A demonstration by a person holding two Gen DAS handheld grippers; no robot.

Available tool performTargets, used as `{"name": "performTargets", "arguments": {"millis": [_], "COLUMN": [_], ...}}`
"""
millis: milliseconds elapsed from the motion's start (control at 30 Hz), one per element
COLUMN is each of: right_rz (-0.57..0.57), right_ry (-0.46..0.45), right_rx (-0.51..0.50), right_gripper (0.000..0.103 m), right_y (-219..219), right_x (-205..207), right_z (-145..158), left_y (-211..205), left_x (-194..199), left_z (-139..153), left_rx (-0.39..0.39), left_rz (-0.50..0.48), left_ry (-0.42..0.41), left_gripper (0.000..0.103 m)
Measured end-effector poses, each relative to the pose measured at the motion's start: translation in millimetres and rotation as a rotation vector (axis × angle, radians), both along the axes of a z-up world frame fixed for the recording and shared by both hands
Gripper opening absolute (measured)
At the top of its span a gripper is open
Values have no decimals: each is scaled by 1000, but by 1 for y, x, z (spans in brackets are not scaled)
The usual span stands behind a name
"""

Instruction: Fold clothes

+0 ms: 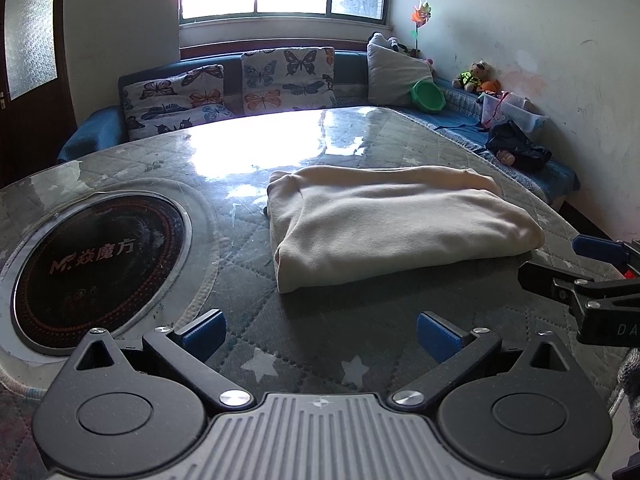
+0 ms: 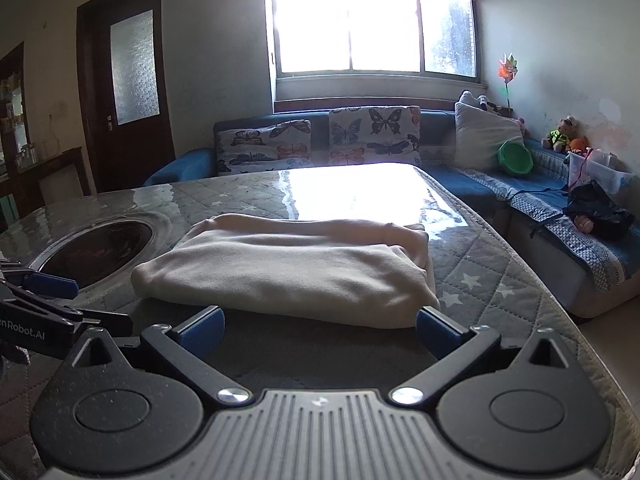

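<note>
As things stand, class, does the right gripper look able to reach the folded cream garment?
Probably yes: the right gripper is open, facing the cream garment's near edge, with only bare table cover between them.

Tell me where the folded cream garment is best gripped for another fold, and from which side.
Probably by its near corners. The cream garment lies flat on the quilted table, its long thick edge facing both open grippers. The right gripper could come in low from the near side at the right corner, the left gripper at the left corner, pinching all layers where the edge bulges.
</note>
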State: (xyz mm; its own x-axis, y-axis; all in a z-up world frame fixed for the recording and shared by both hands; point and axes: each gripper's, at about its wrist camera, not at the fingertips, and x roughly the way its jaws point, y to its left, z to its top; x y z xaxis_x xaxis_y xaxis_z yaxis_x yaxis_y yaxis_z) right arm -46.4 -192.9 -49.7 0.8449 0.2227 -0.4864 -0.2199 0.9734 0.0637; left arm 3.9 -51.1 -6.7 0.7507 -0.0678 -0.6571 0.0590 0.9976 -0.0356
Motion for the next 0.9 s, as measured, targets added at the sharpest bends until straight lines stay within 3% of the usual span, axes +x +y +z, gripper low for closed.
{"name": "performTargets", "arguments": {"millis": [900], "right_rz": [80], "right_ry": [-21], "right_rx": [-13], "right_gripper": [103], "right_y": [-4], "right_x": [-15], "right_z": [5], "left_y": [-14], "left_x": [-19], "left_z": [-1], "left_rx": [30], "left_rz": [46], "left_ry": [5], "left_gripper": [103]}}
